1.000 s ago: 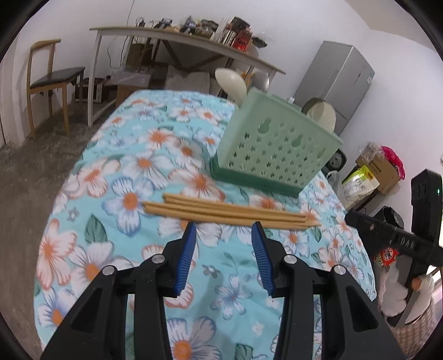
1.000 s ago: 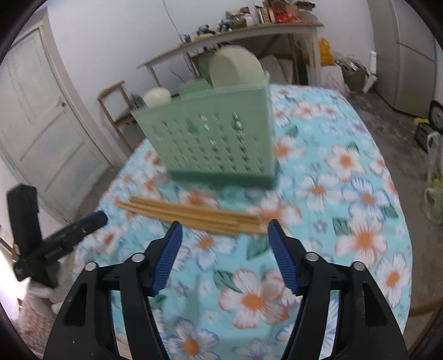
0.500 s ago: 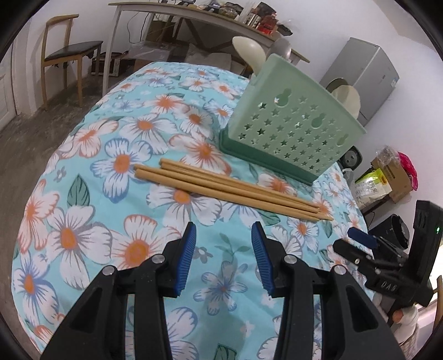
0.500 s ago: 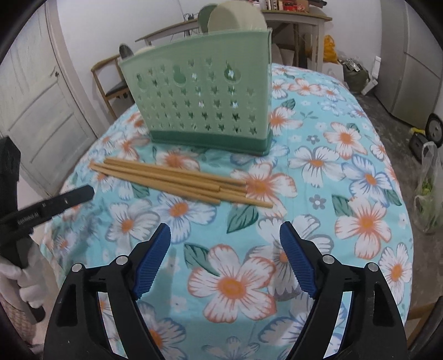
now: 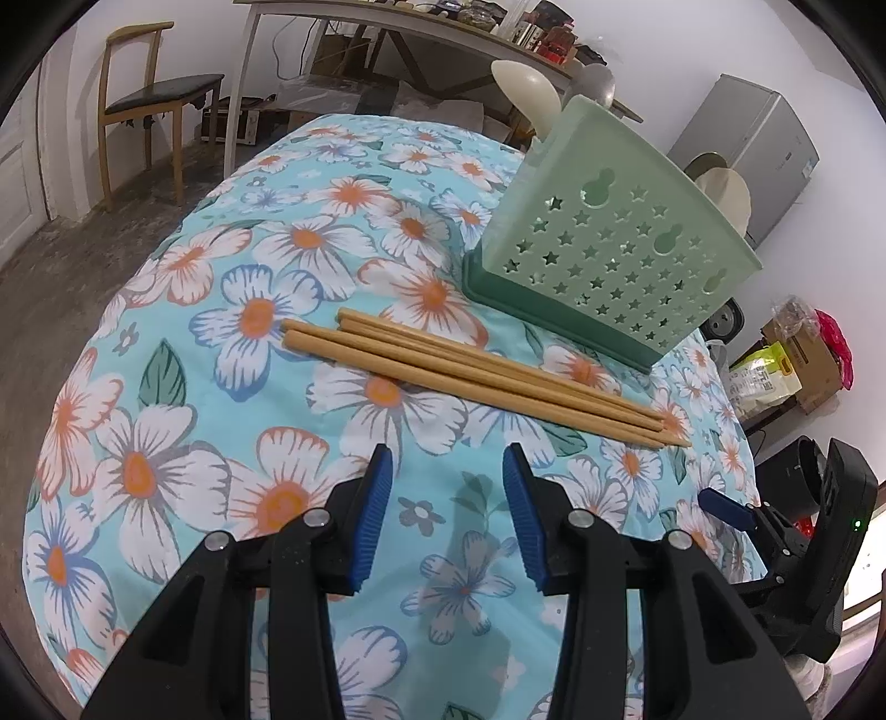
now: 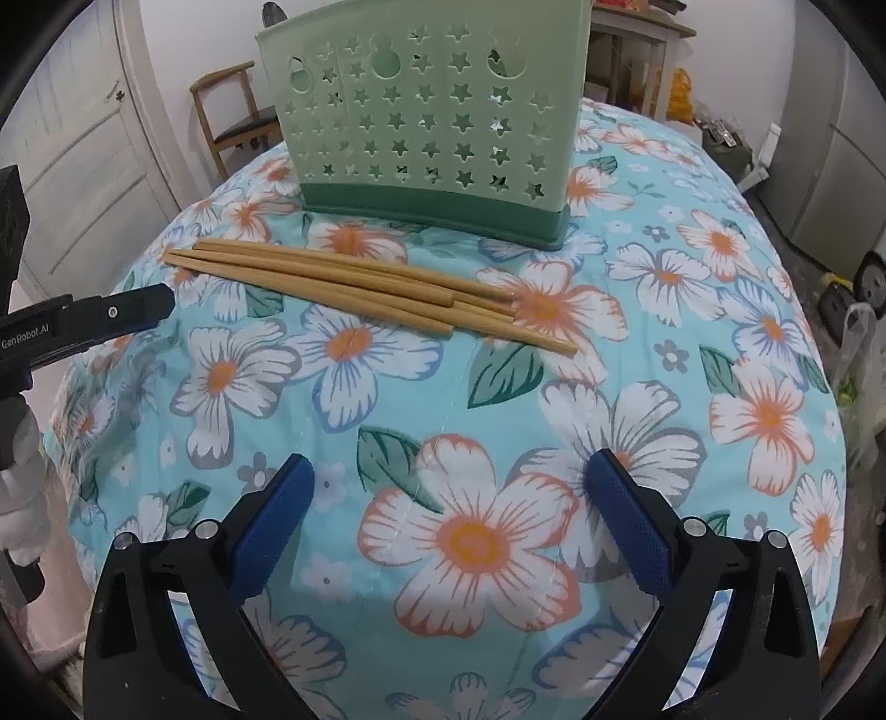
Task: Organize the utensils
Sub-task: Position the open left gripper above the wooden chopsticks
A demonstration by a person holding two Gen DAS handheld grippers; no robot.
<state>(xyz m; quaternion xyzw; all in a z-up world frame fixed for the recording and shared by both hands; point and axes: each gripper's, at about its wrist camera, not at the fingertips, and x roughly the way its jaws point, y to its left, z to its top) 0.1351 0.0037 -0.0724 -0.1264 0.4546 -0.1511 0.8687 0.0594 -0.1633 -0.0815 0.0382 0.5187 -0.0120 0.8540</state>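
Several wooden chopsticks (image 5: 476, 371) lie side by side on the floral tablecloth (image 5: 249, 343), just in front of a green perforated utensil holder (image 5: 609, 260) that stands upright with pale spoons (image 5: 523, 91) sticking out of it. My left gripper (image 5: 447, 471) is open and empty, hovering just short of the chopsticks. In the right wrist view the chopsticks (image 6: 360, 288) lie before the holder (image 6: 426, 116). My right gripper (image 6: 451, 482) is wide open and empty, farther back from them. The left gripper's finger (image 6: 133, 307) shows at that view's left edge.
The table edge curves away on all sides. A wooden chair (image 5: 149, 105) and a cluttered long table (image 5: 421, 33) stand behind. A grey fridge (image 5: 747, 149) and boxes (image 5: 803, 360) are to the right. A white door (image 6: 72, 160) is at the left.
Both grippers have come lower and closer to the table and tilted down toward the chopsticks. The right gripper has opened wider. The chopsticks and holder have not moved.
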